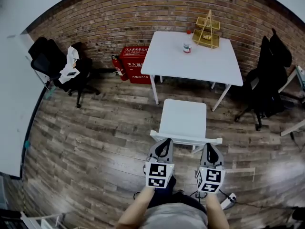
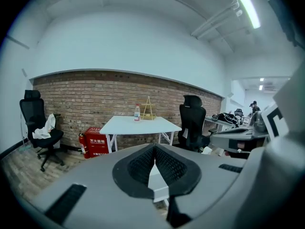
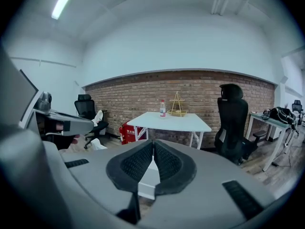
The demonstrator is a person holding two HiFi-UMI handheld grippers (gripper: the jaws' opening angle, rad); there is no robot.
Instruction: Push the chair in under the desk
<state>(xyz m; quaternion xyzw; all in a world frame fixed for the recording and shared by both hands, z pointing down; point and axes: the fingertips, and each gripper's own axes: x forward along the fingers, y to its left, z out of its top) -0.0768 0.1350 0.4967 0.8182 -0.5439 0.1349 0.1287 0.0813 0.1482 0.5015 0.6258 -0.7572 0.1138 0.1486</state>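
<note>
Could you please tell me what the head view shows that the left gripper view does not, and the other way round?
Only the head view shows the chair with its whole seat, not yet under the desk, and the person's forearms. Only the left gripper view shows the ceiling light and a distant person. Both show the white desk, the bottle on it, the red box and the shut left gripper.

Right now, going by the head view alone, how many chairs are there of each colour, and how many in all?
white chair: 1
black office chair: 2, one at the left and one at the right
total: 3
</note>
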